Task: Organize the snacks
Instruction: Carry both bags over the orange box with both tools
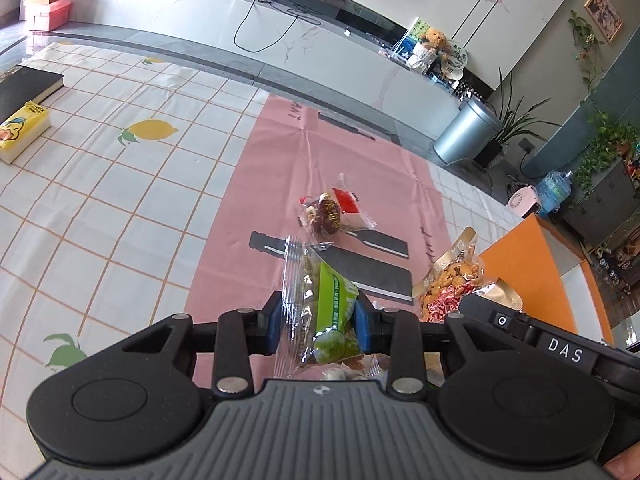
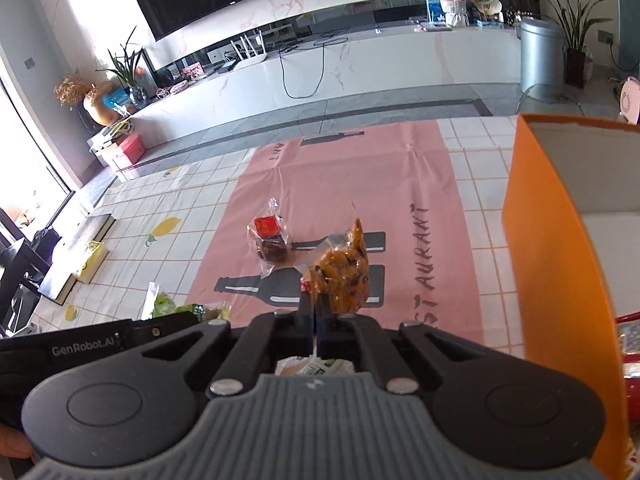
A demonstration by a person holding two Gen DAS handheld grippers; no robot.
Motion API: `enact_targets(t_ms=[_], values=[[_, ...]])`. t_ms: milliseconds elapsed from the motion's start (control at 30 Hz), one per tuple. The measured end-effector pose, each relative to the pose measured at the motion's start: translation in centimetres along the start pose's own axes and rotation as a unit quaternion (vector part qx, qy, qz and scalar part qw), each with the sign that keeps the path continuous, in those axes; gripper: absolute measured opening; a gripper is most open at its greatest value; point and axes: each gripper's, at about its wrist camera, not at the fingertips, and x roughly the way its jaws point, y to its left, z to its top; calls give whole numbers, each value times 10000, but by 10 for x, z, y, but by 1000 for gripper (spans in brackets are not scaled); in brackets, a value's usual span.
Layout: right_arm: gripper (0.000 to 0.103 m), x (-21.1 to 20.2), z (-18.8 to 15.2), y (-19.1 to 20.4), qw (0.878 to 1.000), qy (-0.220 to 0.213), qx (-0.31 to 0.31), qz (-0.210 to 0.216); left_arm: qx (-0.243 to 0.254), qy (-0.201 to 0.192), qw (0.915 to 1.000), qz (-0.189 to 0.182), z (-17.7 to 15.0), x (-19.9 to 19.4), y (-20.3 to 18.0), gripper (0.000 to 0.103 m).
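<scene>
My left gripper point(image 1: 320, 322) is clamped across a green snack packet point(image 1: 326, 308), the blue pads squeezing its middle. My right gripper point(image 2: 316, 316) has its jaws together on the sealed edge of an orange snack packet point(image 2: 344, 276), which stands up above the pink mat point(image 2: 400, 184). That pinch is thin, so a swing could let the packet slip out. A third snack, red and brown point(image 1: 332, 210), lies loose on the mat ahead. The orange box point(image 2: 560, 264) stands just right of me, its wall high; I must clear its rim. The tabletop point(image 1: 120, 184) to the left is open
</scene>
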Motion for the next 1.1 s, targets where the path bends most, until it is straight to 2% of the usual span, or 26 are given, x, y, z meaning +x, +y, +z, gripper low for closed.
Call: enact_targets(t_ms=[267,567,900,1100], values=[[0,-51,-1,6,9986,-163,-508,31,33,-190,9996,-186,-6,-34,-23,39],[0,-107,4,-8,9978,-229,-626,51,188,-329,9981,-485,-12,-58,-59,39],[0,-177,18,-50,9955,-833,-443,-27,697,-448,9933,-801,-9,-75,-119,40],[0,-207,23,-93,9936,-1079,-236,-222,1172,-337,9875,-998,-12,-62,-164,40]])
